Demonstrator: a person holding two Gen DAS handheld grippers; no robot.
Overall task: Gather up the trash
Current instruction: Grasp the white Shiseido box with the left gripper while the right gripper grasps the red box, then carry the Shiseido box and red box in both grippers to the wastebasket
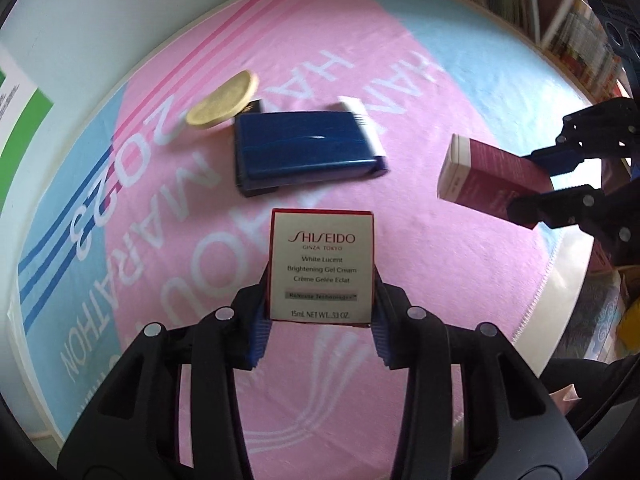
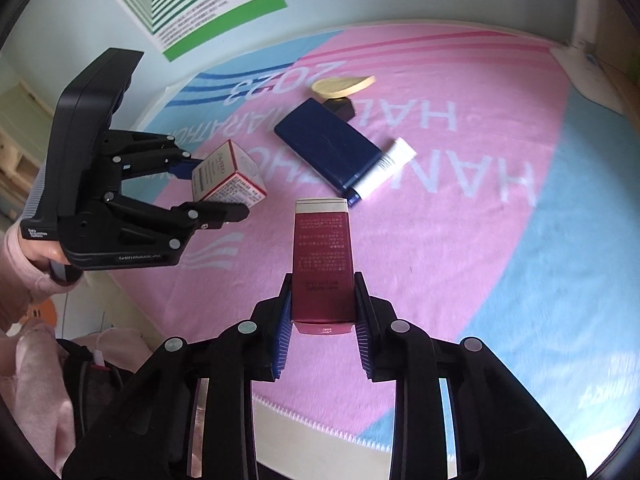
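Pink towel (image 1: 400, 240) covers the tabletop. Left gripper (image 1: 320, 312) jaws clamp the white carton (image 1: 322, 264), right gripper (image 2: 322, 320) jaws clamp the maroon carton (image 2: 322, 256) lengthwise; both are clear above the towel, 2 loads ready to carry.

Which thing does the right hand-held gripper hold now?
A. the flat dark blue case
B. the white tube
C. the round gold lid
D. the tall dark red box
D: in the right wrist view the right hand-held gripper clamps the tall dark red box between its blue pads, while the flat dark blue case, round gold lid and white tube lie on the towel.
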